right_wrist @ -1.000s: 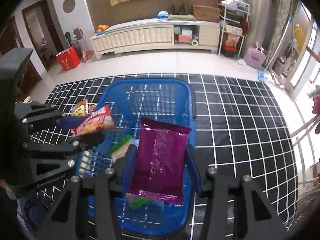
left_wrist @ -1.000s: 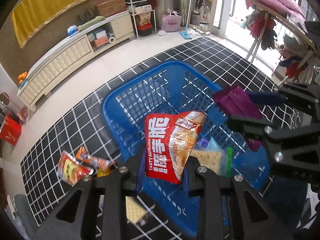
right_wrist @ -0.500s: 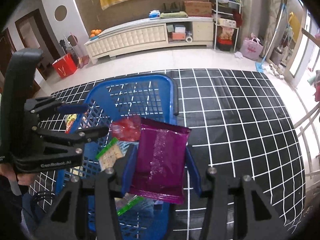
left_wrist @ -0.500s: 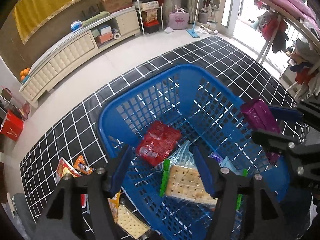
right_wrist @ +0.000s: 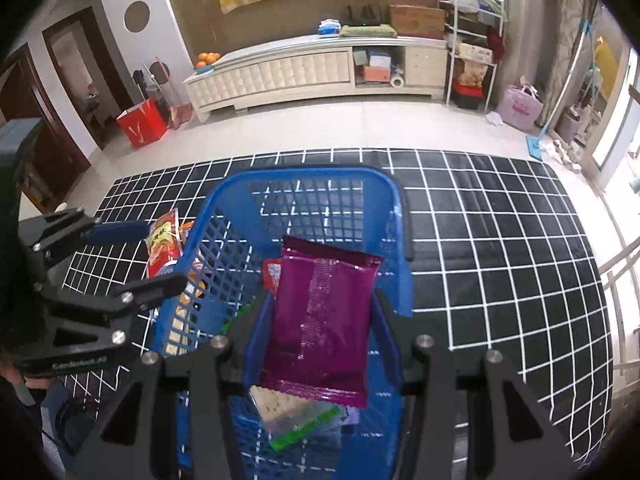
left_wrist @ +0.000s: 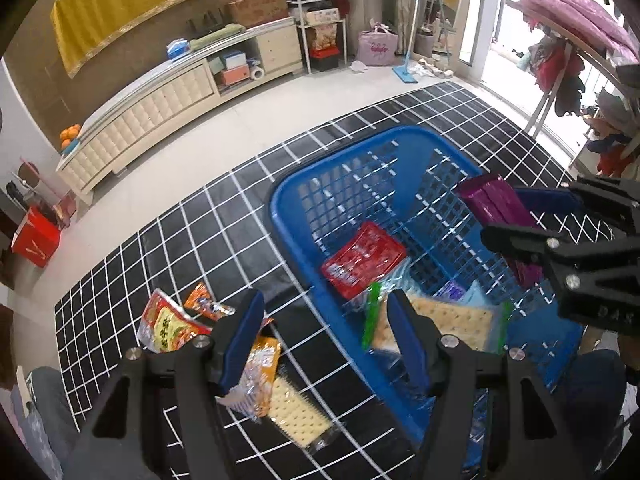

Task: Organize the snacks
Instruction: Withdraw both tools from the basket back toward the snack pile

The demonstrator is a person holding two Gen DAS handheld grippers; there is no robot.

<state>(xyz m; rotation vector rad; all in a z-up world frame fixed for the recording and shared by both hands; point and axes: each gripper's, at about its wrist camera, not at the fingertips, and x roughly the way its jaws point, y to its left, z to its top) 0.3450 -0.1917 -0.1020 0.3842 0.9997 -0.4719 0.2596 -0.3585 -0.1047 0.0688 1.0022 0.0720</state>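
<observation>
the right gripper (right_wrist: 320, 344) is pinching a purple snack bag (right_wrist: 322, 316) between its fingers, holding it above the blue basket (right_wrist: 304, 176) for dropping in. the left gripper (left_wrist: 324, 340) is hanging wide apart and empty over the basket's near rim, beside loose packets (left_wrist: 256, 364) waiting on the checkered mat (left_wrist: 120, 280).

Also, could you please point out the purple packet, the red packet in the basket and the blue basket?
purple packet (right_wrist: 324, 320): right wrist view, middle of its face.
red packet (left_wrist: 362, 258): left wrist view, centre.
blue basket (left_wrist: 296, 248): left wrist view, left rim.
</observation>
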